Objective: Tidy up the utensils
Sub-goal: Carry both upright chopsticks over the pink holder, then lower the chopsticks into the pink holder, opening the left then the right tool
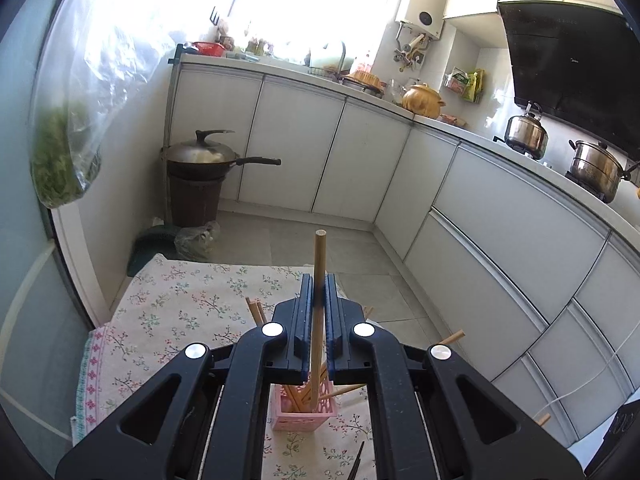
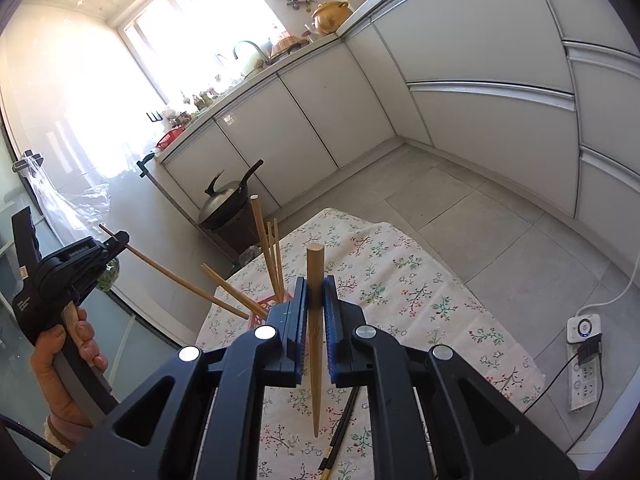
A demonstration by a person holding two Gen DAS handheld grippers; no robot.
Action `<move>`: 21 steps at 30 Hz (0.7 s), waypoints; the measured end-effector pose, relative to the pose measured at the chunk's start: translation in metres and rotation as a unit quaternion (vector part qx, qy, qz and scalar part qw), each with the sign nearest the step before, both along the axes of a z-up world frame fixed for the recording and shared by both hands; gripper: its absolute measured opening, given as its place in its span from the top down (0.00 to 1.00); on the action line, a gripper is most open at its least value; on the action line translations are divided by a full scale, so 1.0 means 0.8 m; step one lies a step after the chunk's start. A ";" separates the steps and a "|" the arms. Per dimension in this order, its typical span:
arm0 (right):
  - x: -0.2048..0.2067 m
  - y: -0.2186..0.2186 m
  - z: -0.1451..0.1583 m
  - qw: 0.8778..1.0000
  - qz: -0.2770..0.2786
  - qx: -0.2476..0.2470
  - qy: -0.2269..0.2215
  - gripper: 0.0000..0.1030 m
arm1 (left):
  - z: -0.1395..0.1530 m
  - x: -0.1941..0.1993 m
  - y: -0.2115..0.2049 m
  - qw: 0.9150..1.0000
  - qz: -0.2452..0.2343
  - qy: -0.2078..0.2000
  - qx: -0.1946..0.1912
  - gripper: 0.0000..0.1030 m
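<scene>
My left gripper (image 1: 319,280) is shut on a wooden chopstick (image 1: 319,248) that stands nearly upright between its fingers. The stick's lower end reaches the mouth of a pink slotted holder (image 1: 304,414) with several wooden chopsticks in it. In the right wrist view the left gripper (image 2: 120,237) is at the left, its chopstick (image 2: 180,280) slanting down toward the holder (image 2: 264,305). My right gripper (image 2: 315,280) is shut on another wooden chopstick (image 2: 316,400), thick end up and thin tip hanging above the floral cloth (image 2: 400,280). A black pair of chopsticks (image 2: 340,432) lies on the cloth below it.
The small table under the cloth ends close behind the holder, with grey floor tiles beyond. A lidded wok (image 1: 200,156) sits on a brown bin by white cabinets (image 1: 296,140). A bag of greens (image 1: 60,160) hangs at the left. A power strip (image 2: 584,364) lies on the floor at the right.
</scene>
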State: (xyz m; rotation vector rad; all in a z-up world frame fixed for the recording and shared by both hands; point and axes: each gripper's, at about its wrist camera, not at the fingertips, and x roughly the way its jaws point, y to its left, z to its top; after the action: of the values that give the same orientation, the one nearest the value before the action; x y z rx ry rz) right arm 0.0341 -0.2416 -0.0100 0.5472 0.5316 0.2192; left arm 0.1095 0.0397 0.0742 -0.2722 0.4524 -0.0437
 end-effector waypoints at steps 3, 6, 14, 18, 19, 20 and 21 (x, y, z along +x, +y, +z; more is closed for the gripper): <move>0.002 -0.003 -0.002 1.000 -0.003 0.000 0.003 0.92 | -0.014 0.008 0.004 1.000 0.014 -0.007 -0.006 0.94; 0.004 -0.001 -0.003 1.000 0.000 0.001 0.007 0.92 | -0.043 0.022 0.019 0.999 0.024 0.016 -0.031 0.86; 0.001 0.004 0.002 1.000 0.006 0.003 0.000 0.92 | -0.033 0.001 0.048 0.997 0.053 0.006 -0.051 0.76; -0.002 0.007 0.006 1.000 0.006 0.004 -0.002 0.92 | -0.028 -0.006 0.053 0.997 0.051 0.008 -0.056 0.69; -0.003 0.008 0.007 1.000 0.005 0.003 -0.004 0.92 | -0.028 -0.007 0.053 0.997 0.051 0.009 -0.054 0.69; -0.004 0.009 0.009 1.000 0.005 0.002 -0.007 0.92 | -0.027 -0.007 0.053 0.997 0.053 0.012 -0.050 0.69; -0.005 0.010 0.011 1.000 0.005 0.002 -0.008 0.92 | -0.027 -0.007 0.054 0.997 0.054 0.013 -0.050 0.69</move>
State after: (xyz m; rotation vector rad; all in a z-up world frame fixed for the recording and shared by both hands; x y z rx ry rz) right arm 0.0303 -0.2335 -0.0013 0.5467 0.5187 0.2341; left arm 0.1039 0.0831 0.0522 -0.3956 0.4619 0.0423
